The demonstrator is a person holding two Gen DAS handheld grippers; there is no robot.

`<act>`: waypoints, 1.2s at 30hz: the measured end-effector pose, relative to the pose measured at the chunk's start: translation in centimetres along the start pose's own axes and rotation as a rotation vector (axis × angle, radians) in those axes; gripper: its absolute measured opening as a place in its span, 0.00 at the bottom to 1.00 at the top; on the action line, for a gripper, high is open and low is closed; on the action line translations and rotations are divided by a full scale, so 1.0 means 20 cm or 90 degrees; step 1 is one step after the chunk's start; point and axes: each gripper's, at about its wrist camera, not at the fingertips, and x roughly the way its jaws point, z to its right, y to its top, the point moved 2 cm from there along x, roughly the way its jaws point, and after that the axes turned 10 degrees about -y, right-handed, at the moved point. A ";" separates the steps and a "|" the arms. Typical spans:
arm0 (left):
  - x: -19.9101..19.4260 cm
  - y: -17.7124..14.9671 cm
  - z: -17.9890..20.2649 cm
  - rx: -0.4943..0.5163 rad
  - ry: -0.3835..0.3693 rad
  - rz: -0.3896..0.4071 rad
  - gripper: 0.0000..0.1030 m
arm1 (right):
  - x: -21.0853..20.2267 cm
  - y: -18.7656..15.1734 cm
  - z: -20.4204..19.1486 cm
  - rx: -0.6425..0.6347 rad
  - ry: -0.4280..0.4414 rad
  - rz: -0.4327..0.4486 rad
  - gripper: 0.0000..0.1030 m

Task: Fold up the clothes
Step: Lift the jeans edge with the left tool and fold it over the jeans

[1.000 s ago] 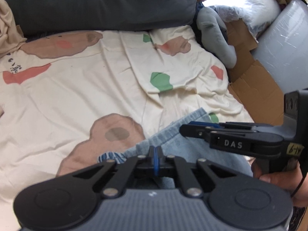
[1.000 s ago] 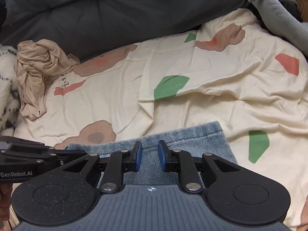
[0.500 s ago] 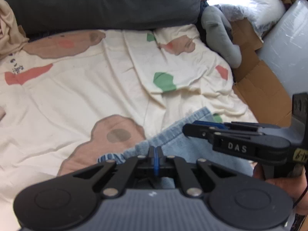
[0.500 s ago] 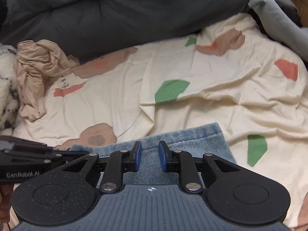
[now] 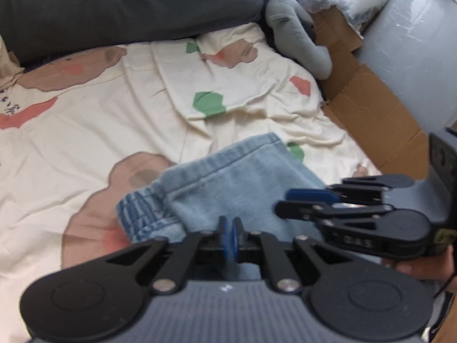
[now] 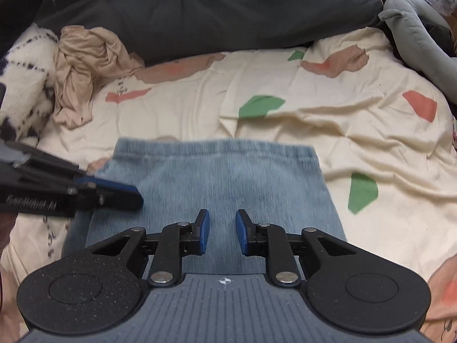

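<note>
Denim garment: the pale blue denim garment [image 6: 225,188] lay folded in a rough rectangle on the bedsheet [image 6: 357,131], a stitched hem along its far edge; in the left wrist view a gathered, darker-striped band [image 5: 142,214] showed at its left end.
Left gripper: the left gripper [image 5: 229,235] had its blue pads pressed together with denim running up to and beneath them; whether cloth was pinched between them could not be told. In the right wrist view its tip [image 6: 114,191] lay over the garment's left edge.
Right gripper: the right gripper [image 6: 222,234] hung above the near part of the denim, pads clearly apart and nothing between them.
Surface: cream sheet, creased, printed with tan, coral and green patches.
Surroundings, left to right: a white-and-black fluffy item [image 6: 22,85], a crumpled beige garment [image 6: 85,68], a dark grey cushion [image 6: 217,8] along the back, a grey plush shape [image 6: 414,37], then flattened cardboard [image 5: 368,105] beside the bed.
Change from a second earlier: more of the denim showed in both views, and the right gripper's pads stood wider apart; the left gripper's pads stayed together.
</note>
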 end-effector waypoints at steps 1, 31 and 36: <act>0.00 0.00 0.00 0.005 0.001 -0.003 0.02 | -0.01 -0.02 0.01 0.001 -0.001 -0.004 0.26; 0.05 -0.19 0.47 0.087 -0.055 -0.080 0.08 | -0.55 -0.81 0.26 0.026 -0.076 -0.134 0.35; 0.08 -0.30 0.45 0.086 -0.056 -0.136 0.10 | -0.66 -0.96 0.33 0.064 -0.102 -0.140 0.39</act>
